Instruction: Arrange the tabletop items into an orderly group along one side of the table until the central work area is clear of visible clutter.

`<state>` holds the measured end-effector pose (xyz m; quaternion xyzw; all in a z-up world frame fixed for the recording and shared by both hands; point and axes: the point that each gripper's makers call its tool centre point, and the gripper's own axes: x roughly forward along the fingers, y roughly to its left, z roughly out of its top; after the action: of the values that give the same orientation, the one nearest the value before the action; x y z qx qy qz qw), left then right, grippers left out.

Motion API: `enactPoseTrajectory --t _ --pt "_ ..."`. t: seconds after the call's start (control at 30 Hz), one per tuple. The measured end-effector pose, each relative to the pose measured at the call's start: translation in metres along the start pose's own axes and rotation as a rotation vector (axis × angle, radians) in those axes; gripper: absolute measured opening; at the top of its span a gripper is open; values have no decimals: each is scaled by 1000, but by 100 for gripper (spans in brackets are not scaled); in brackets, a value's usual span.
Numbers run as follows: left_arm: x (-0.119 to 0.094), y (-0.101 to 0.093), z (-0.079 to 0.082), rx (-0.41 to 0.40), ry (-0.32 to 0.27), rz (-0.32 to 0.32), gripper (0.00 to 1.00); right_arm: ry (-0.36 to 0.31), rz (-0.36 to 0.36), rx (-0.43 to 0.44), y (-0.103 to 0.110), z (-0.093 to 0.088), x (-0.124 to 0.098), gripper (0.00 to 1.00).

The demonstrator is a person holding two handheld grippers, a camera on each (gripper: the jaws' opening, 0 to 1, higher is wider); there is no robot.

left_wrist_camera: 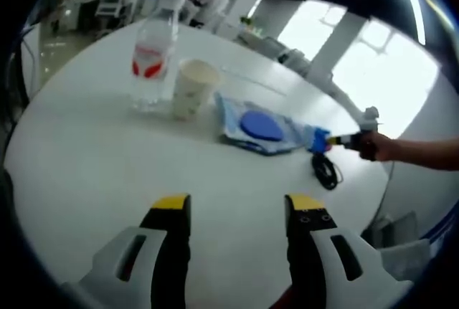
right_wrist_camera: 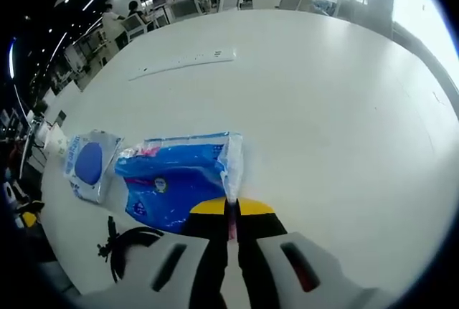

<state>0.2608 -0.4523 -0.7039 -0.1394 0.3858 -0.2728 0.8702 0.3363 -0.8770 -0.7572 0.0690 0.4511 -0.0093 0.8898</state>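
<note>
My left gripper (left_wrist_camera: 238,206) hovers open over the white table (left_wrist_camera: 86,173), with nothing between its jaws. Beyond it stand a clear water bottle (left_wrist_camera: 153,54) with a red label and a paper cup (left_wrist_camera: 192,87). To their right lies a clear packet with a blue disc (left_wrist_camera: 262,127). In the right gripper view my right gripper (right_wrist_camera: 231,208) is shut on the white sealed edge of a blue plastic packet (right_wrist_camera: 176,180). The disc packet (right_wrist_camera: 90,162) lies left of it. From the left gripper view, the right gripper (left_wrist_camera: 333,139) holds that blue packet (left_wrist_camera: 315,139) near the table's right edge.
A black coiled cable (left_wrist_camera: 326,169) lies by the table edge under the held packet; the cable (right_wrist_camera: 125,246) also sits low left in the right gripper view. A long white power strip (right_wrist_camera: 183,63) lies far across the table. A person's hand (left_wrist_camera: 380,148) holds the right gripper. People and chairs are beyond.
</note>
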Motion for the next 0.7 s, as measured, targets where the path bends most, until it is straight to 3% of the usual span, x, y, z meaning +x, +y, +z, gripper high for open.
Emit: enactPoseTrajectory --t 0.7 --pt "3 -2 -4 6 23 -8 50 -3 -21 19 -2 -2 3 3"
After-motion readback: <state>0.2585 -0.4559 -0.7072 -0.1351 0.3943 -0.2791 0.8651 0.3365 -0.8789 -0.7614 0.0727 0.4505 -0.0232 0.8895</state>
